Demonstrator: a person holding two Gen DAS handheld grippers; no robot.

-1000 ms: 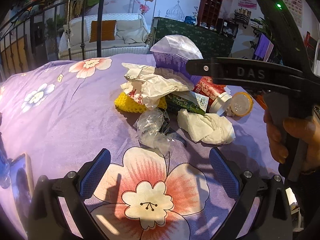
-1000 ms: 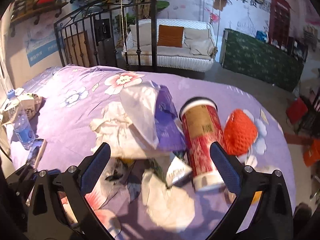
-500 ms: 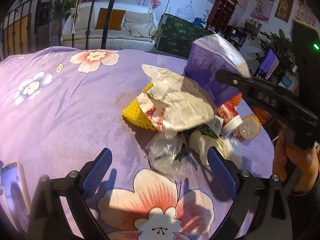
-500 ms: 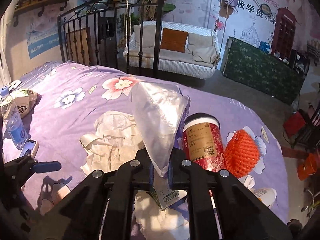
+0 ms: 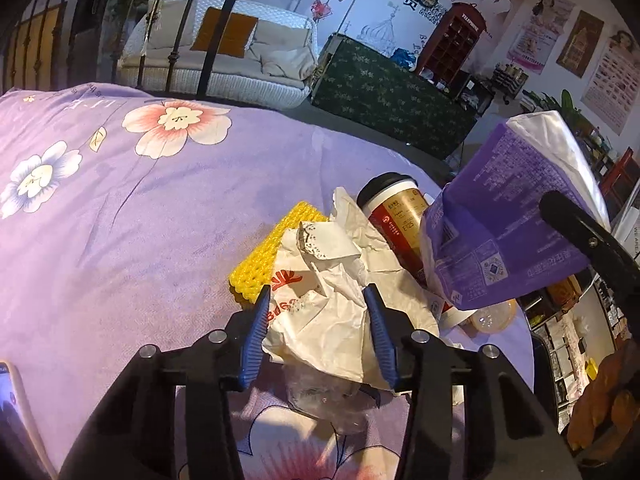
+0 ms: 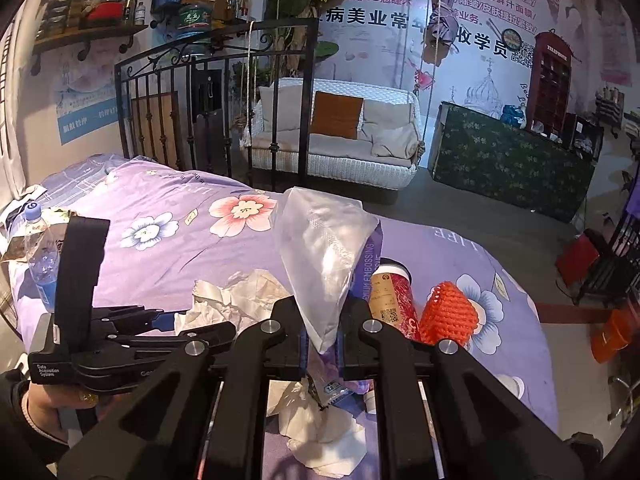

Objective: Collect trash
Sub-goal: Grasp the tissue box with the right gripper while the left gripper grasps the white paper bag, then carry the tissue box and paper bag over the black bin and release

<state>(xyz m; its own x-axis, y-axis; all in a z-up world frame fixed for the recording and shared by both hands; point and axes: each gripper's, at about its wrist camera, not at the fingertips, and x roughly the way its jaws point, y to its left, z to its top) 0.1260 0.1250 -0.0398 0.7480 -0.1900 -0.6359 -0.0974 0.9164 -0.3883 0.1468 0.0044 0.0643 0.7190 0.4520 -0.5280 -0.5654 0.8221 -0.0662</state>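
Observation:
A pile of trash lies on the purple flowered bedspread (image 5: 120,208). My left gripper (image 5: 318,332) is closed around a crumpled white paper wrapper (image 5: 320,312) with red print. Under it lie a yellow foam net (image 5: 264,256) and a clear plastic film (image 5: 320,396). My right gripper (image 6: 323,344) is shut on a purple plastic bag (image 6: 324,264) and holds it up; the bag also shows in the left wrist view (image 5: 504,216). A red paper cup (image 5: 396,216) lies beside it, and also shows in the right wrist view (image 6: 394,300).
An orange foam net (image 6: 448,316) and crumpled white tissue (image 6: 320,428) lie by the cup. A clear lid (image 5: 492,316) sits near the bed edge. A water bottle (image 6: 38,256) and a phone (image 5: 12,412) are at the left. A black iron bed frame (image 6: 216,92) stands behind.
My left gripper moved forward and closed on the white wrapper. My right gripper, open a second ago, shut on the purple bag and lifted it off the pile.

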